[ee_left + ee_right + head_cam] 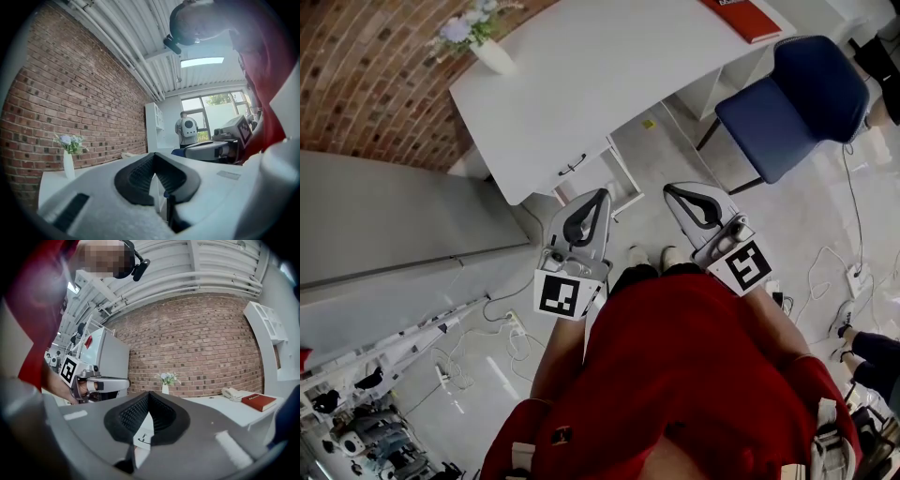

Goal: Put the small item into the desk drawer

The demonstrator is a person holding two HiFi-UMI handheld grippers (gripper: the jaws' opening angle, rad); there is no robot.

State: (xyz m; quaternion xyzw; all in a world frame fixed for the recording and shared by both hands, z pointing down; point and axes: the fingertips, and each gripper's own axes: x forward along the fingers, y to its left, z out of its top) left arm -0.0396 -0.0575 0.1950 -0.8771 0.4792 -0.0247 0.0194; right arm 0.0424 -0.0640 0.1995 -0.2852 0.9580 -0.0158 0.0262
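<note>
The white desk stands ahead of me, its drawer closed, with a black handle on its front. A tiny yellow thing lies on the floor under the desk; what it is I cannot tell. My left gripper and right gripper hang side by side in the air, short of the desk's front edge, both shut and empty. In the left gripper view the jaws meet at their tips. In the right gripper view the jaws also meet, and the drawer handle shows below them.
A vase of flowers and a red book sit on the desk. A blue chair stands at the right. A grey cabinet flanks my left. Cables lie on the floor. A brick wall runs behind the desk.
</note>
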